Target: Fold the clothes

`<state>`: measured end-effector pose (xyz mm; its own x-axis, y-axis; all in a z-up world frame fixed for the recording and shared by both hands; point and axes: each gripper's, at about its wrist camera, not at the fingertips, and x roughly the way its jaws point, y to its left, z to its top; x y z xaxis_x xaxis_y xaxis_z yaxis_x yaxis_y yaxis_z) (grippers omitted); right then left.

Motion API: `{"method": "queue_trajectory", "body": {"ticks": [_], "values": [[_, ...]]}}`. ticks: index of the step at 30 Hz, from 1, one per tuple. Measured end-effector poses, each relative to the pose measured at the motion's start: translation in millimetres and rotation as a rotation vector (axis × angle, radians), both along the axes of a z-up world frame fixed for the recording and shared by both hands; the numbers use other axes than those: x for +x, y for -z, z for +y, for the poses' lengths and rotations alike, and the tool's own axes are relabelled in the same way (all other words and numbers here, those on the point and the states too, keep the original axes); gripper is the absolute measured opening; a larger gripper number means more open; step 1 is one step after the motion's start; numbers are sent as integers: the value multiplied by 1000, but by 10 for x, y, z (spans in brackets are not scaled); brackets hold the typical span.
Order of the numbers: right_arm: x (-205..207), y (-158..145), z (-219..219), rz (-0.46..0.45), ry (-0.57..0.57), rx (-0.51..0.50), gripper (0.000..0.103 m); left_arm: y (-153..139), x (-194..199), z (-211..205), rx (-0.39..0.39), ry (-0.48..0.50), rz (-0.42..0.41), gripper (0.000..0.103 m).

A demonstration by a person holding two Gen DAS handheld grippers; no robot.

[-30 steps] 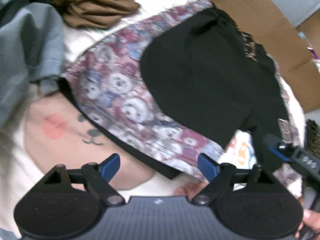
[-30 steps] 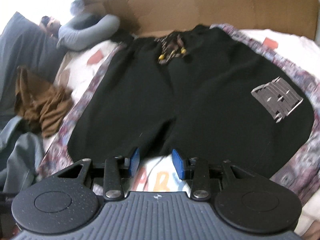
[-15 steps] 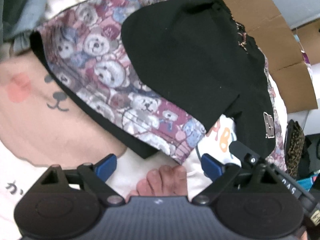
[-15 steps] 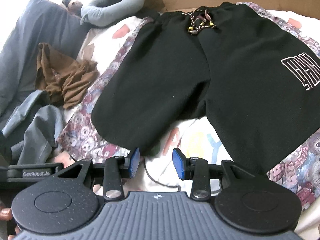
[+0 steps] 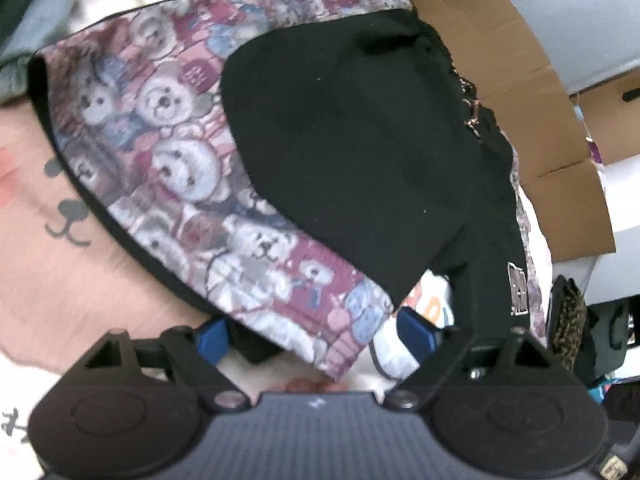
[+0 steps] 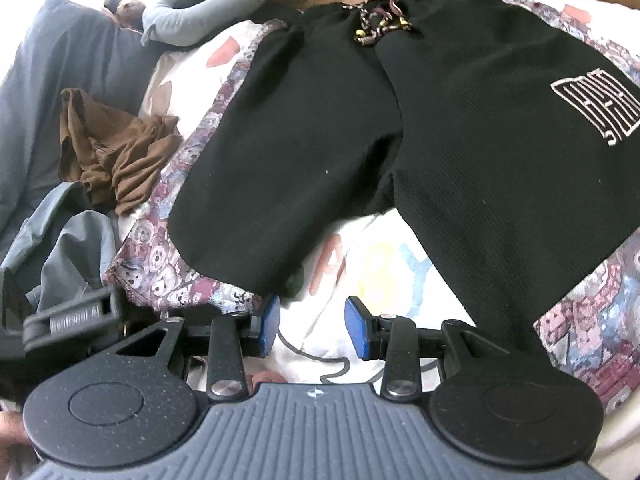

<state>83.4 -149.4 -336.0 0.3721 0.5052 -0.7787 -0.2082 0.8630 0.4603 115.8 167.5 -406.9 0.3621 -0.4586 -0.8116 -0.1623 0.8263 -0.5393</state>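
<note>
Black shorts (image 6: pixel 480 140) with teddy-bear print side panels (image 6: pixel 160 272) lie flat on a white printed bedsheet (image 6: pixel 380 272), waistband and drawstring (image 6: pixel 376 24) at the far end. A white logo (image 6: pixel 596 108) marks the right leg. In the left wrist view my left gripper (image 5: pixel 314 336) is open, and the bear-print panel (image 5: pixel 180 160) hem corner of the shorts (image 5: pixel 360 140) lies between its fingers. My right gripper (image 6: pixel 314 328) is open over the sheet, just below the left leg's inner hem. The left gripper (image 6: pixel 68 316) shows at its left.
A crumpled brown garment (image 6: pixel 120 160) and a grey garment (image 6: pixel 68 240) lie left of the shorts. Flattened cardboard (image 5: pixel 520 100) stands behind the waistband. A grey stuffed toy (image 6: pixel 200 12) rests at the far left. Dark bags (image 5: pixel 568 320) sit off the bed's right side.
My left gripper has closed in on the bear-print hem corner, which now sits between its fingers. The right gripper has drawn lower and nearer the left leg's hem. Both stay open.
</note>
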Motion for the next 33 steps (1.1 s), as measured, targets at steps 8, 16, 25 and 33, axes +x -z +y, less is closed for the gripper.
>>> {"method": "queue_trajectory", "body": {"ticks": [8,16,25,33], "values": [[21,-30,8,-4,-10,12,43,-204,215,40,39,5,-96,14],[122,-36,73,-9,-16,31,43,-494,744,152,73,-6,-219,10],[240,13,160,9,7,69,43,-519,1114,267,121,17,-253,9],[377,145,320,38,8,89,43,-296,1428,228,151,-8,-244,10]]}}
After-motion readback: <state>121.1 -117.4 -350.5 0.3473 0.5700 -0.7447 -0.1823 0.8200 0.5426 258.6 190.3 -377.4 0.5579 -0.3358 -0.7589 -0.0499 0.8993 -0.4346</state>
